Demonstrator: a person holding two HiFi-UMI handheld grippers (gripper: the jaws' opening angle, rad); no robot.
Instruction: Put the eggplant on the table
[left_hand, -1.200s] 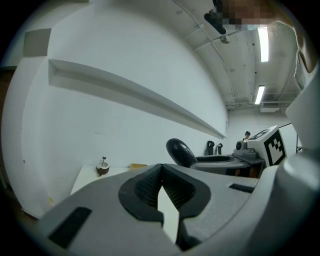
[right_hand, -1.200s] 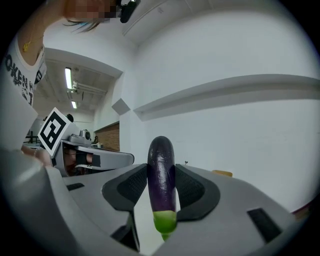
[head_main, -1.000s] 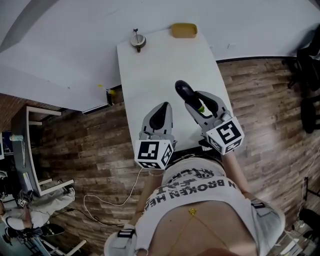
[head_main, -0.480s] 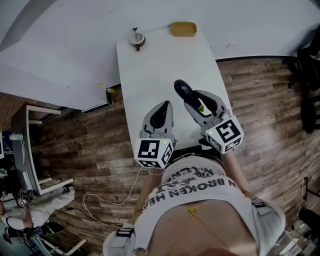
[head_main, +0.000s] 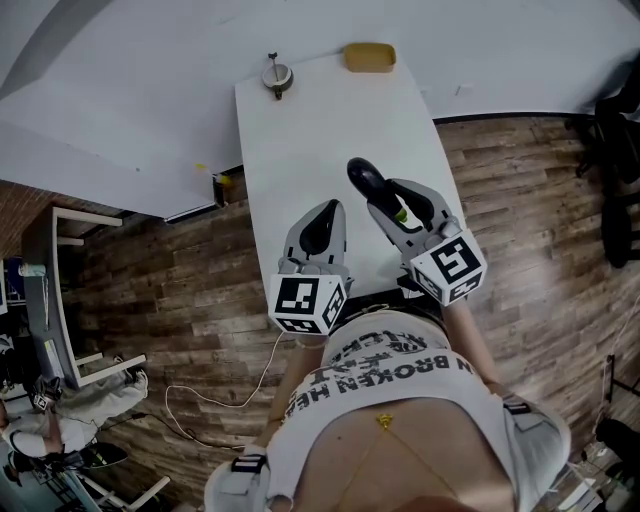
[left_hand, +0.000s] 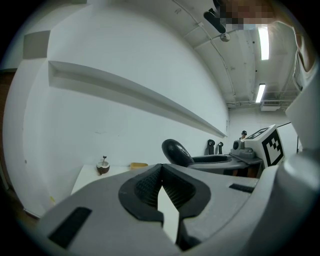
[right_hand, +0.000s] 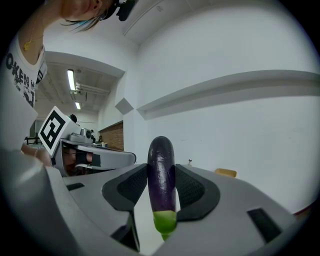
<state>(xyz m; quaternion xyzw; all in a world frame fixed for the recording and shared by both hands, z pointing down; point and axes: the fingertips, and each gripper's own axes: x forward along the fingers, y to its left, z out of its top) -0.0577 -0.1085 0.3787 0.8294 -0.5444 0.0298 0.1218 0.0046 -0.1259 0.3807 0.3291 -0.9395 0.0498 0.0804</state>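
Observation:
A dark purple eggplant (head_main: 366, 181) with a green stem end stands between the pads of my right gripper (head_main: 390, 200), which is shut on it above the near half of the white table (head_main: 300, 130). In the right gripper view the eggplant (right_hand: 161, 155) stands upright in the right gripper (right_hand: 161, 171), stem end down. Beside it on the left, my left gripper (head_main: 322, 222) hovers over the table's near part, shut and holding nothing. The left gripper view shows its pads (left_hand: 150, 187) meeting at the tip, with the eggplant (left_hand: 176, 151) off to the right.
At the table's far end stand a small brown bowl with a stick (head_main: 276, 77) and a yellow object (head_main: 369, 57). Wooden floor surrounds the table, with a white cable (head_main: 200, 400) at the lower left and dark chairs (head_main: 615, 130) at the right edge.

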